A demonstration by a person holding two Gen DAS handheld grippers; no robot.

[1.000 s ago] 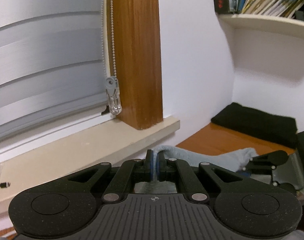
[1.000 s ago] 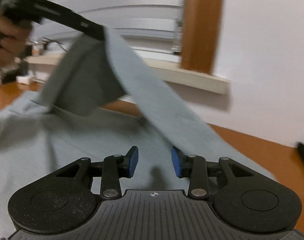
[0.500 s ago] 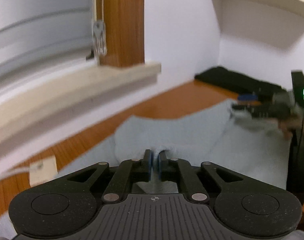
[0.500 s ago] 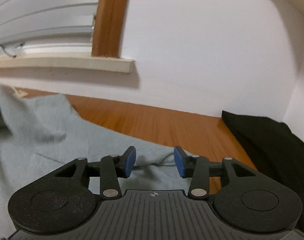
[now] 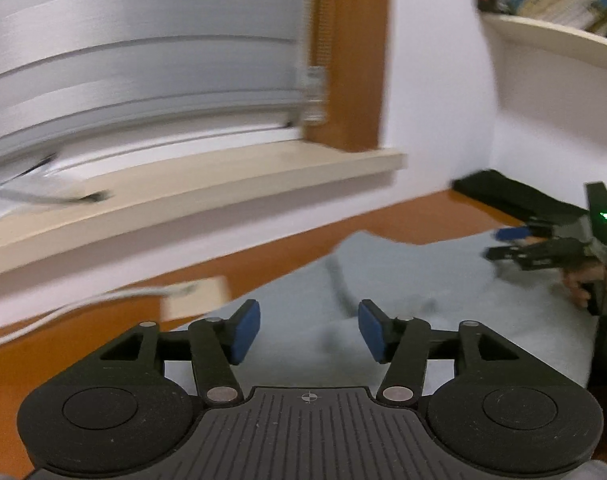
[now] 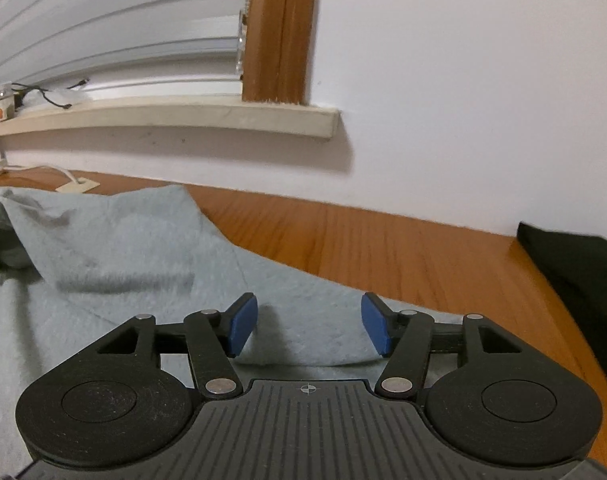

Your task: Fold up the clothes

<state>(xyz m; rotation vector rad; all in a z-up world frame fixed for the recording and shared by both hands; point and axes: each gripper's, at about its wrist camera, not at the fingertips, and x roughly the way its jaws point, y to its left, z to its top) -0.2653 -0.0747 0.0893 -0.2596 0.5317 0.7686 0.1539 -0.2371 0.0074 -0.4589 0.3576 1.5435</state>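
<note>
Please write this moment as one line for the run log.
left gripper: jaws open, empty | right gripper: jaws open, empty | light blue garment: lies on wooden floor, one flap folded over

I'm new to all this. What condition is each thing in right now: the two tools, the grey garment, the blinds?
Left tool: open, holding nothing, above the cloth.
Right tool: open, holding nothing, over the garment's edge.
Grey garment: lying on the wooden surface, one part folded over, wrinkled.
Black cloth: lying folded by the wall.
Blinds: lowered, slats shut.
</note>
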